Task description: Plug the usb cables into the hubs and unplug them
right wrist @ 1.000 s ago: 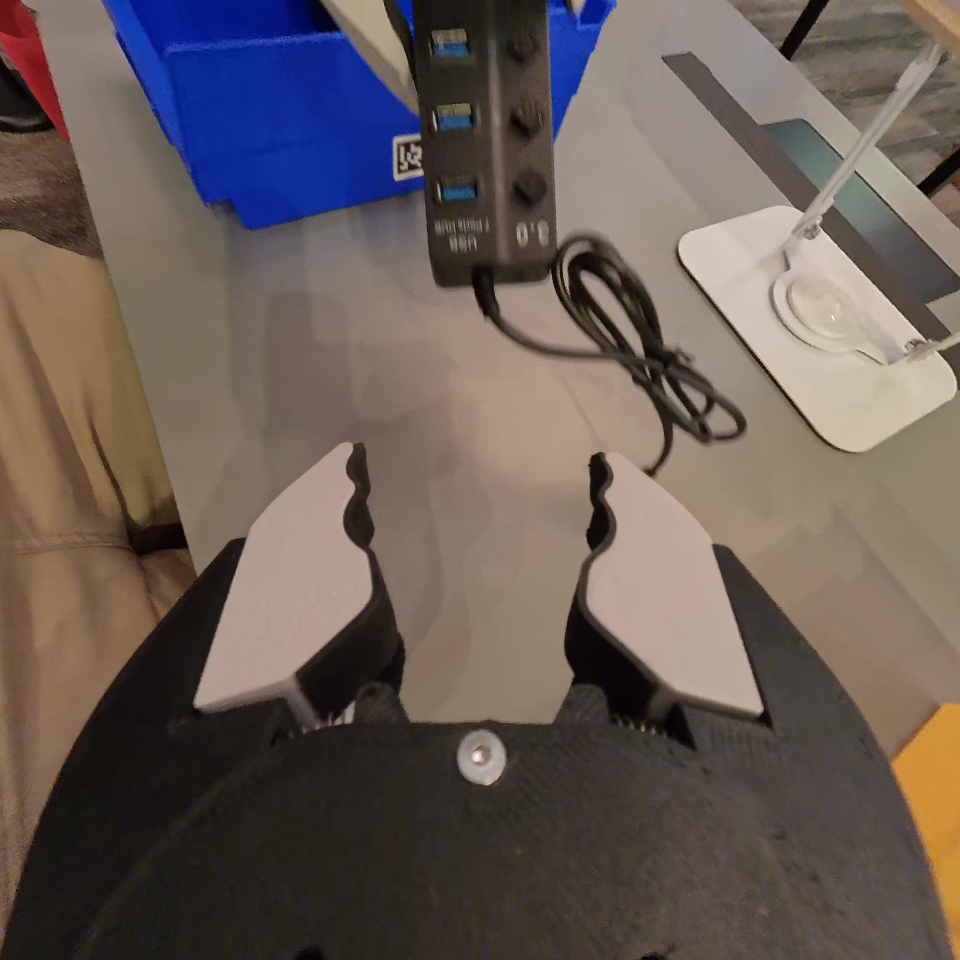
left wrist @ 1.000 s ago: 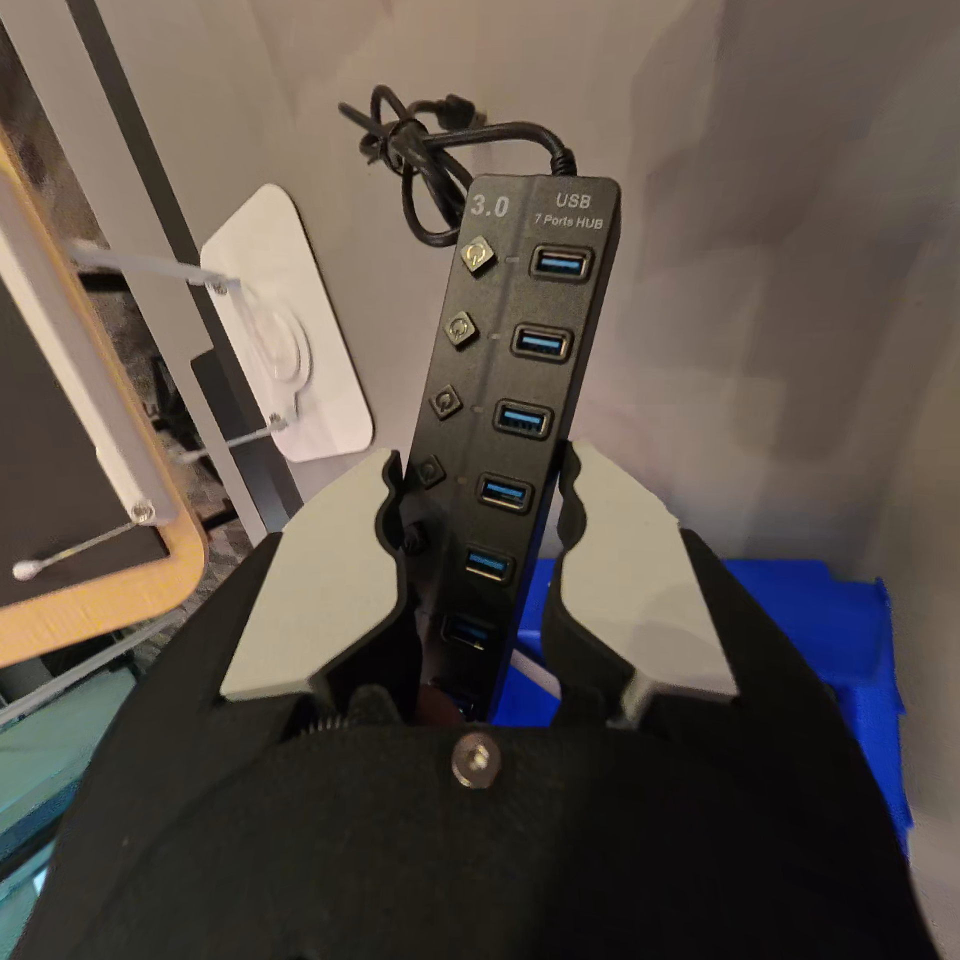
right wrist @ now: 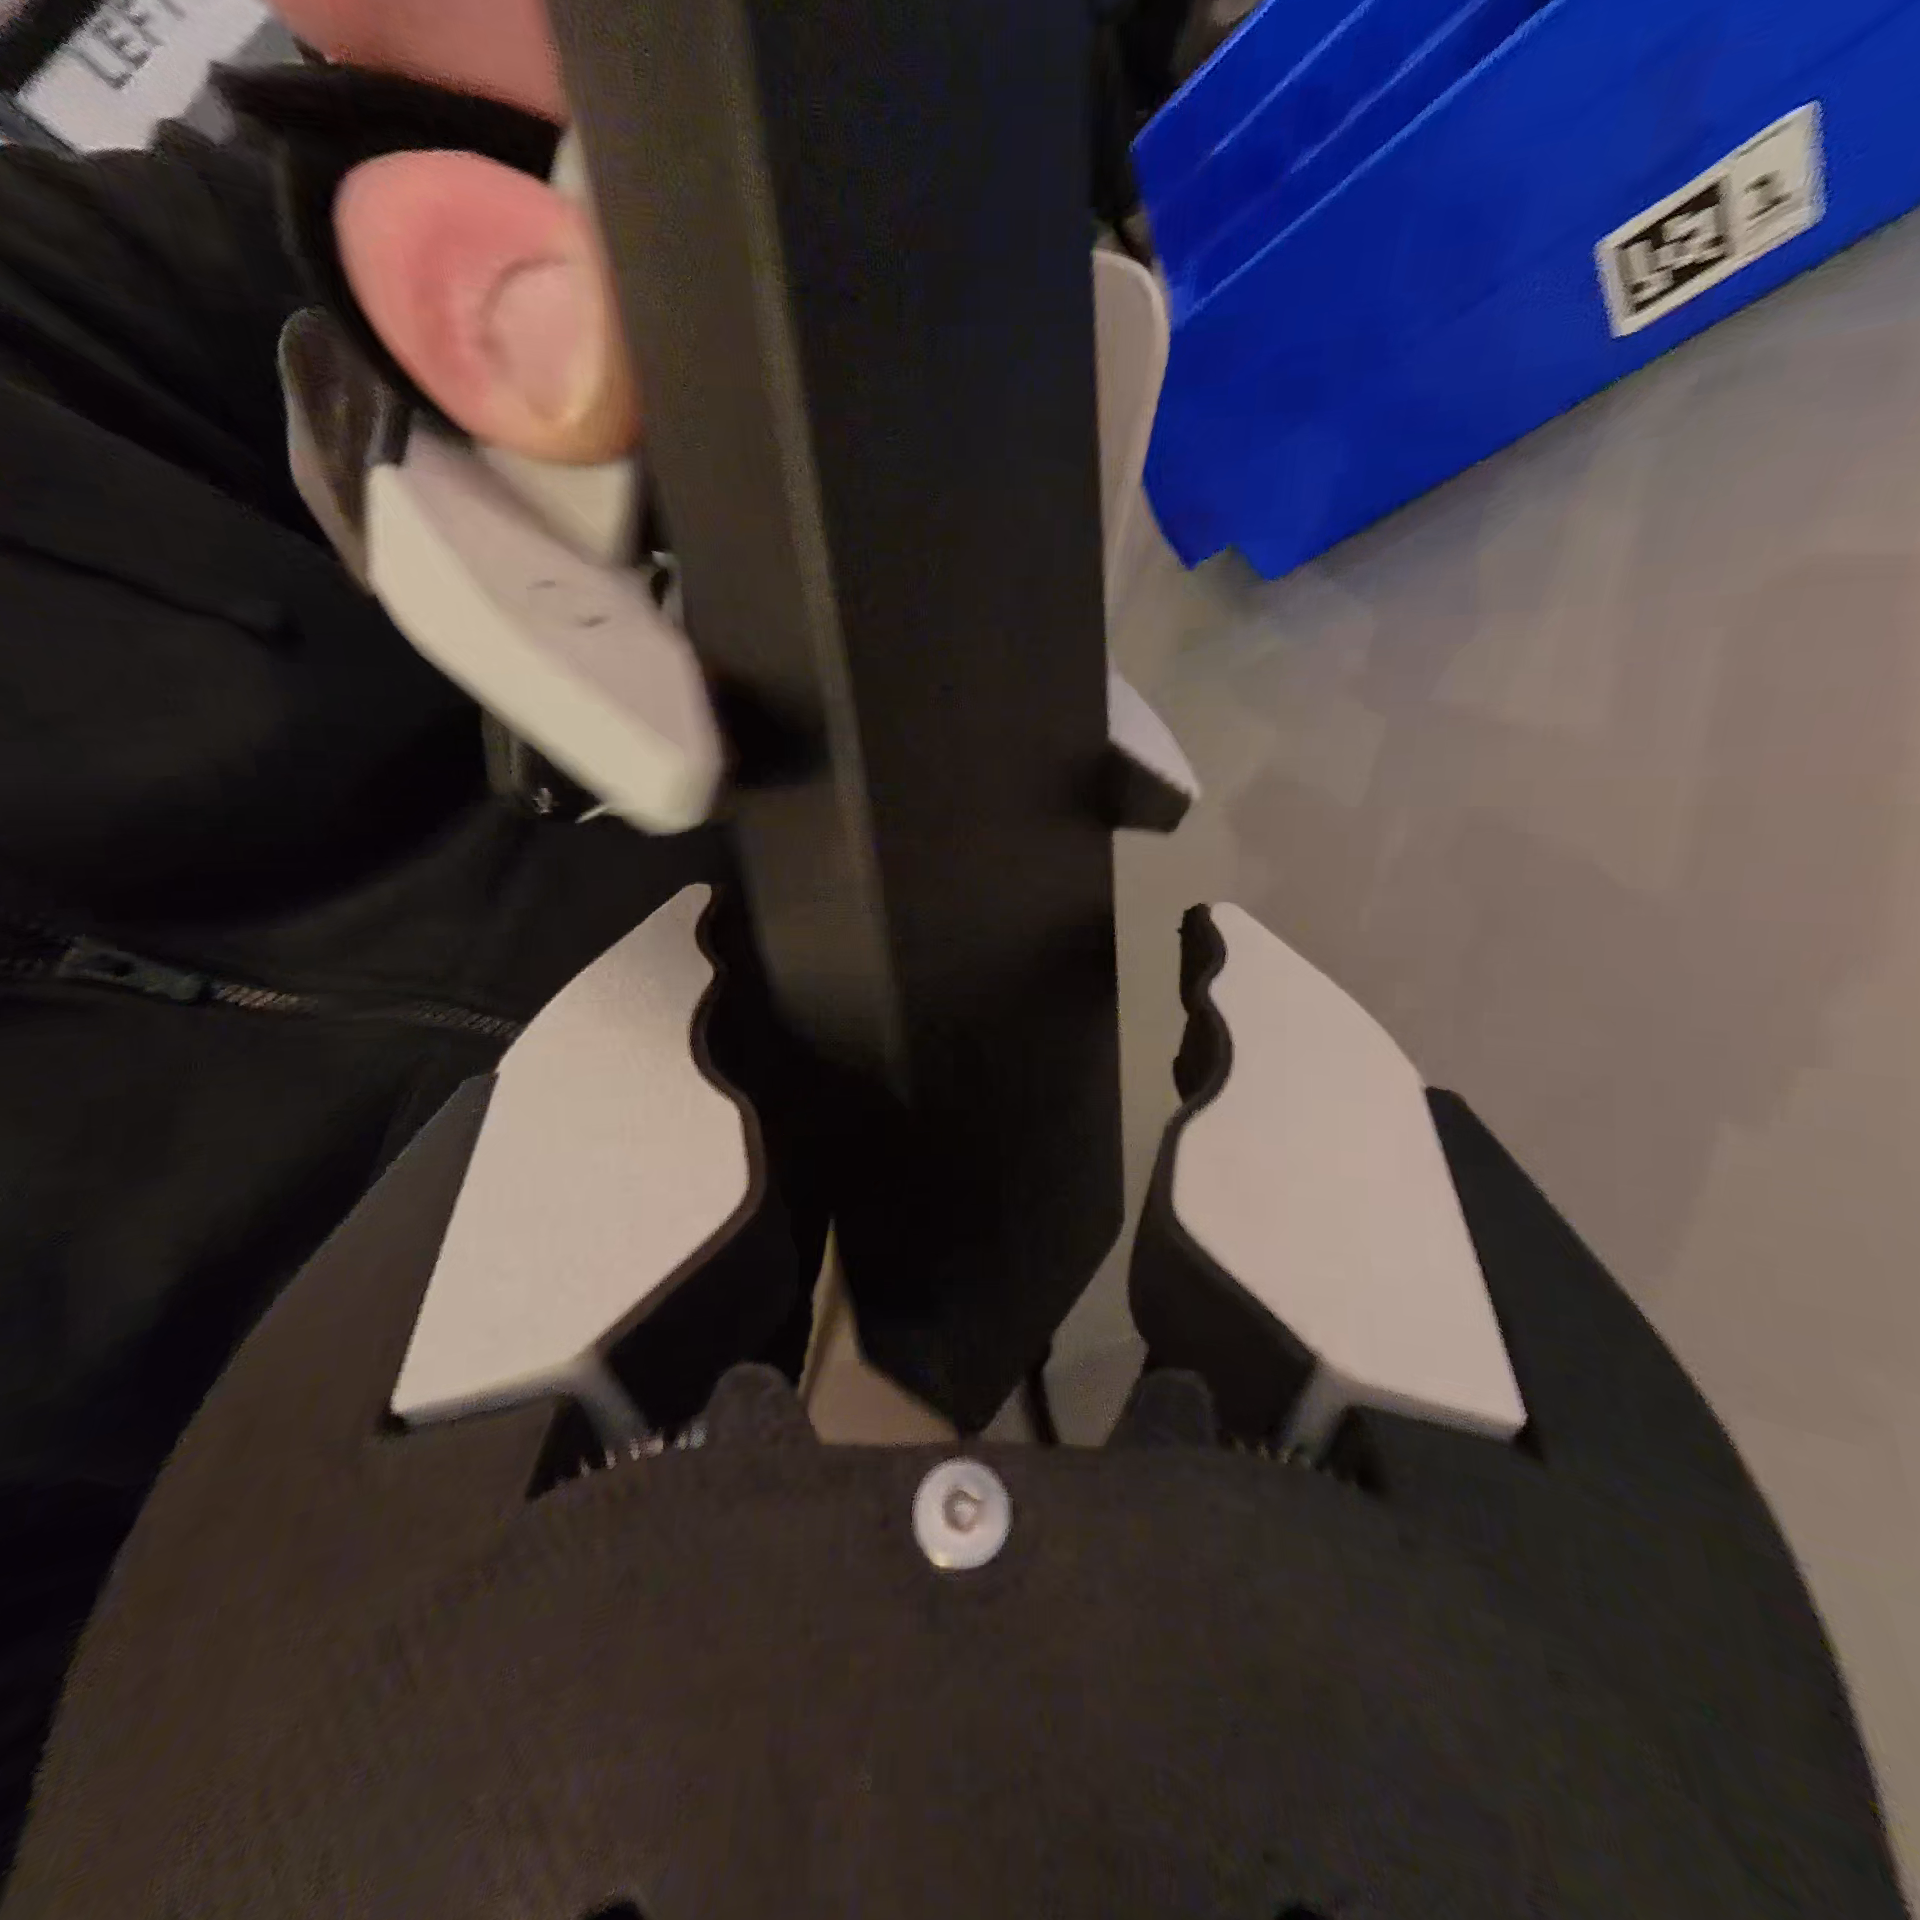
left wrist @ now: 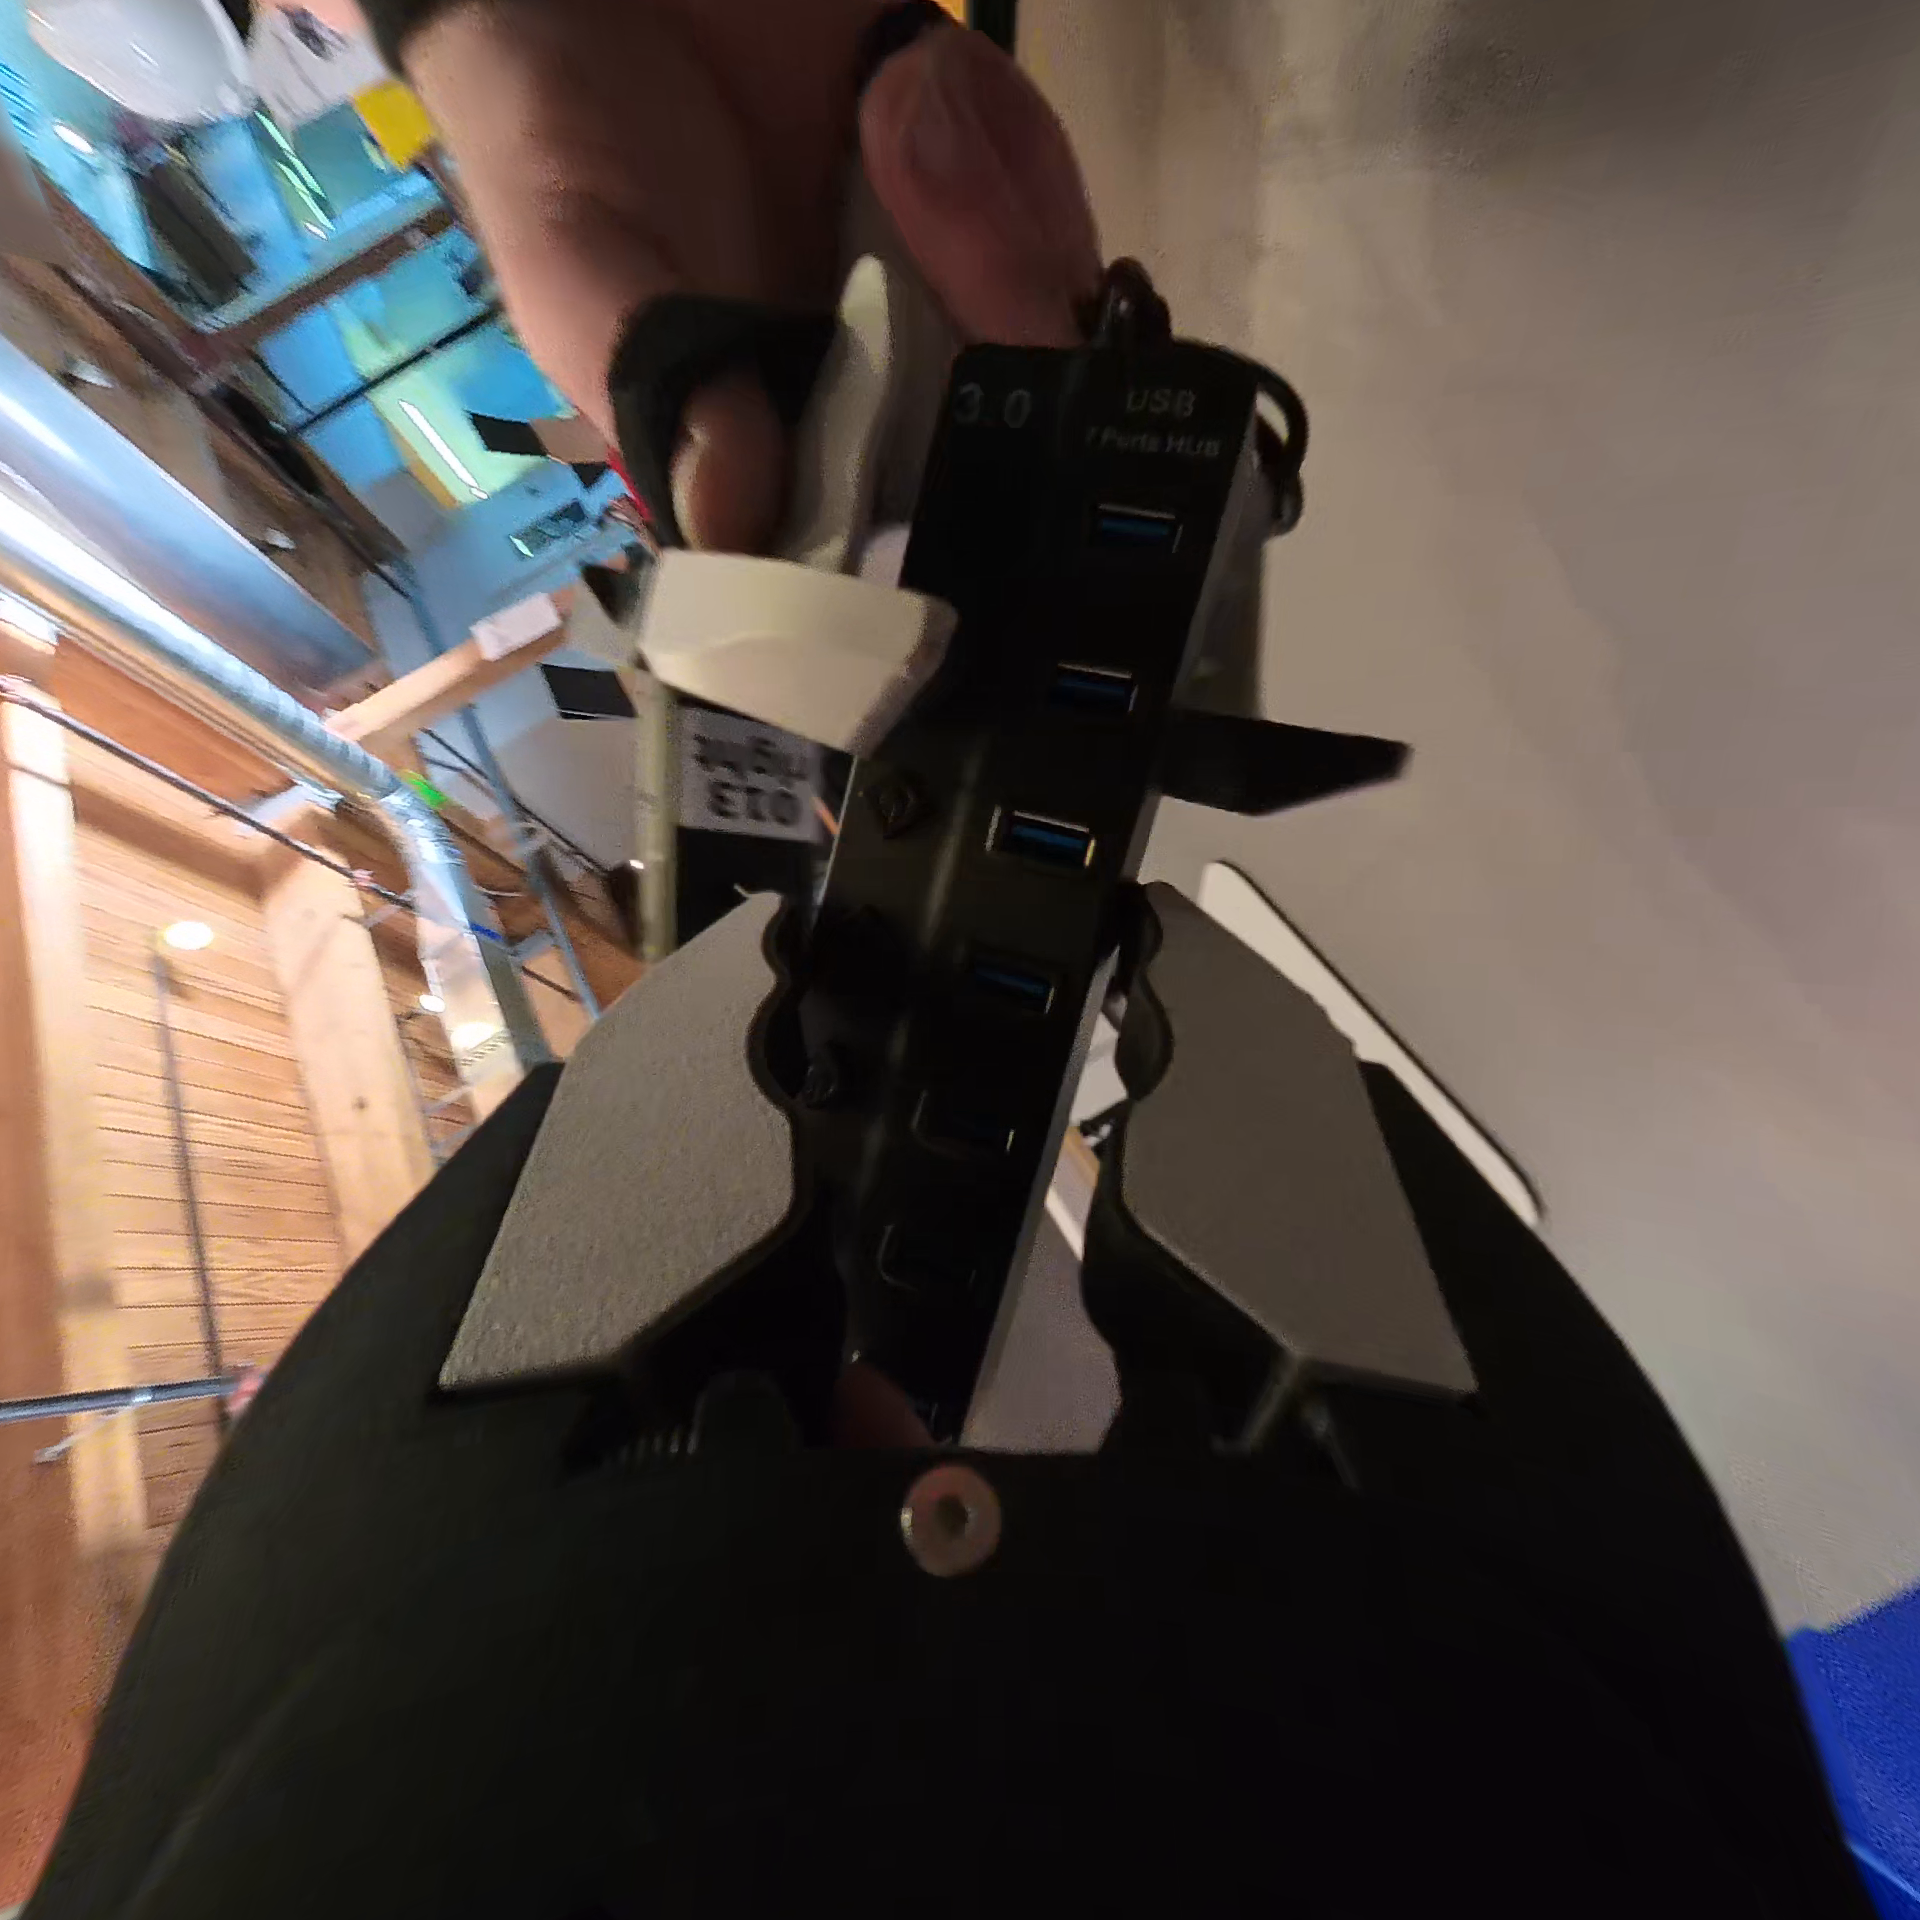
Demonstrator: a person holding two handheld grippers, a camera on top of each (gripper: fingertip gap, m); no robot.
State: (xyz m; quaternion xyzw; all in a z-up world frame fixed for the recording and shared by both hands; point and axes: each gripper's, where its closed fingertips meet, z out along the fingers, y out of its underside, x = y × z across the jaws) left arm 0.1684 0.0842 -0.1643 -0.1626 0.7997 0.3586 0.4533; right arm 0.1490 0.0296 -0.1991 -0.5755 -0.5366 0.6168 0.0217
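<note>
Clamping the long black seven-port USB hub [left wrist: 1049, 790] by its lower half, the left claw [left wrist: 951, 997] holds it above the grey table [right wrist: 1558, 831]. The right claw [right wrist: 951, 997], spread, straddles its far end without pinching. All visible ports stand empty; plugging remains. No cable plug shows; the blue plastic bin [right wrist: 1455, 260] is cut off.

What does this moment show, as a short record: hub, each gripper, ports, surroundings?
hub: black USB hub, held between the two grippers above the table
left gripper: shut on the hub's lower part
right gripper: open, fingers straddling the hub's other end, with a gap on one side
ports: visible ones empty, no cable plugged in
background: blue bin on the table
</note>
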